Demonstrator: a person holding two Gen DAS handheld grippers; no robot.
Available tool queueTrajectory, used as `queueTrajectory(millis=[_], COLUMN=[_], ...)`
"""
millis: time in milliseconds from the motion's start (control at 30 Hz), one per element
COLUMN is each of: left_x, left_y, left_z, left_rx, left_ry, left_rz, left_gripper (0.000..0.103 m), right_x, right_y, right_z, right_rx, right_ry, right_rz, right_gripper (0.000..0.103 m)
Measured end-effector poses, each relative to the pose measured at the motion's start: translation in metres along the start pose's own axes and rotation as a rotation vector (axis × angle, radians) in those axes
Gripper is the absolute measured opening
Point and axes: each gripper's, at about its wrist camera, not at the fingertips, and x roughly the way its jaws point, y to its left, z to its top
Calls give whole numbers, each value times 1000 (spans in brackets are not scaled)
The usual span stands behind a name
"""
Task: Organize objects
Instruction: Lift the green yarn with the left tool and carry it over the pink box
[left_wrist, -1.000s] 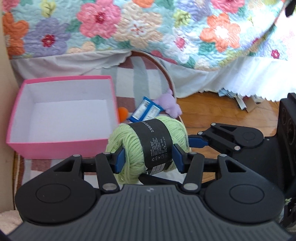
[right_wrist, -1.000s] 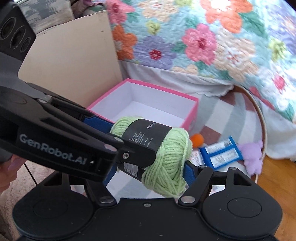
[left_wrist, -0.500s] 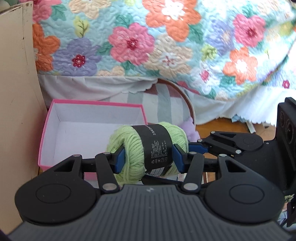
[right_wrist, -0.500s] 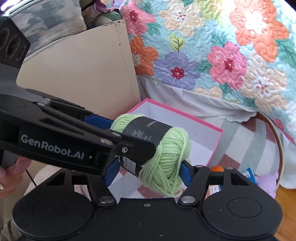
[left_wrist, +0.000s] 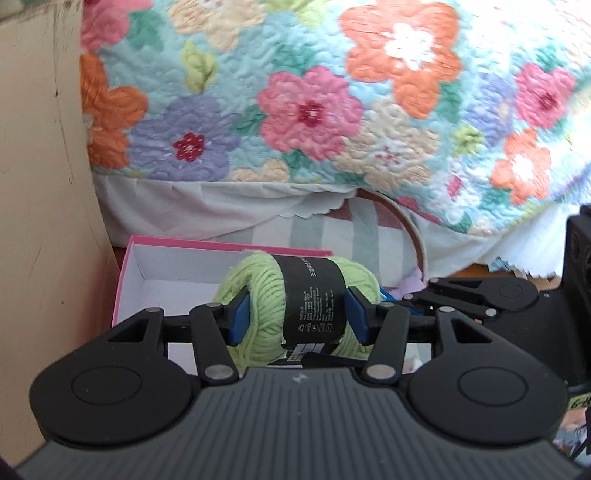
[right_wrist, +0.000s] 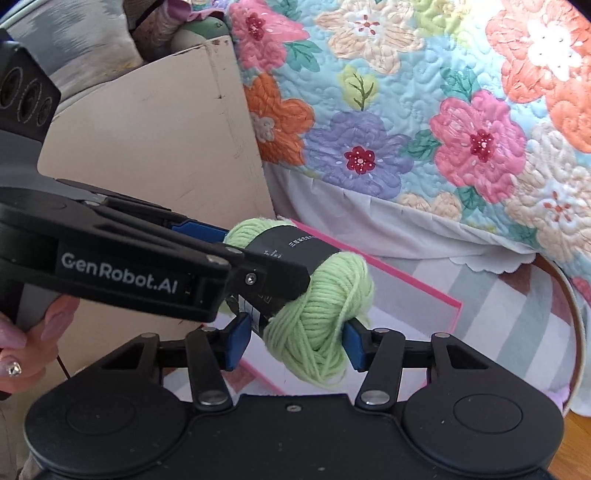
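A light green yarn ball (left_wrist: 258, 314) with a black paper band hangs in the air over the open pink box (left_wrist: 125, 280), whose inside is white. My left gripper (left_wrist: 298, 314) is shut on the ball, its blue pads squeezing it across the band. In the right wrist view the left gripper (right_wrist: 264, 256) reaches in from the left. My right gripper (right_wrist: 295, 341) holds the ball's (right_wrist: 321, 314) free end. Its jaws are closing and both blue pads touch the yarn. In the left wrist view the right gripper (left_wrist: 410, 295) comes in from the right.
A tall beige panel (left_wrist: 44, 221) stands just left of the box. A flowered quilt (left_wrist: 314, 110) with a white skirt hangs behind. A round striped rug (left_wrist: 369, 236) lies under the box, with a purple plush toy (left_wrist: 413, 284) on it. A hand (right_wrist: 22, 350) grips the left handle.
Both grippers carried the yarn ball leftward, from beside the box to above it, closer to the beige panel. The right jaws narrowed onto the ball's end.
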Motion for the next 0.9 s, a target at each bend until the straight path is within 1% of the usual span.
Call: queueTrajectory(millis=[200,333,433,533,633,733,767,900], left_x=[44,72,82,90,100,111,114,128], left_y=[27,34,37,47,59,69,70,74], left_z=[3,-2,-4,-6,-10,-14,-16,-23], left_rx=[-54,-59,-45,-61,-74,-85,-78,-56], left_ry=[14,21,22,6,14,19,18,29], left_rz=[19,39,77,99,101,90,90,105], left_gripper=[51,51,51,51,52,52,52,52], right_x=[45,72,86,100,113,124,127,144], right_y=[-15,-31,-39,-40,-44,-46,-46,-49], right_z=[5,3,4,6,3,0,0,-2], right_rx=[0,29,39,36,64,53,58,36], right_ry=[18,40,41,35,37,38,101,140], right_rz=[-8,-16,8,12,41,39,28,25], right_gripper=[54,54,54,54,54,53,53,53])
